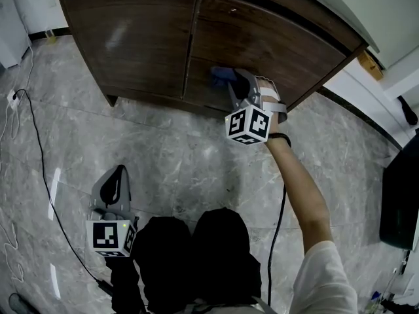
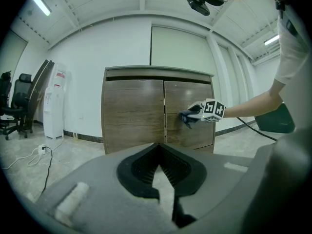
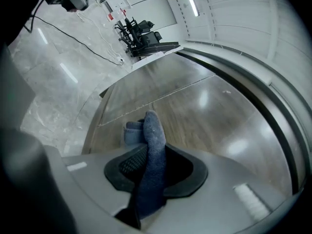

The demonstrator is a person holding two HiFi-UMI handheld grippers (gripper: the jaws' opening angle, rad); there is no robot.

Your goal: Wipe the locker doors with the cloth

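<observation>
Now the cloth (image 1: 221, 77) is clamped in the right gripper (image 1: 237, 84), against the door (image 1: 275, 44). The left gripper (image 2: 158, 152) is held closed, empty.

It looks like an office. Ahead of the left gripper (image 2: 158, 152) a wood-grain locker (image 2: 134, 111) stands against a bare white wall (image 2: 87, 57). Off to the gripper's left are a water dispenser (image 2: 54, 104) and black swivel chairs (image 2: 17, 99). Strip lights (image 2: 40, 3) run overhead, and cables (image 2: 48, 162) trail across the pale stone floor (image 2: 73, 152).
</observation>
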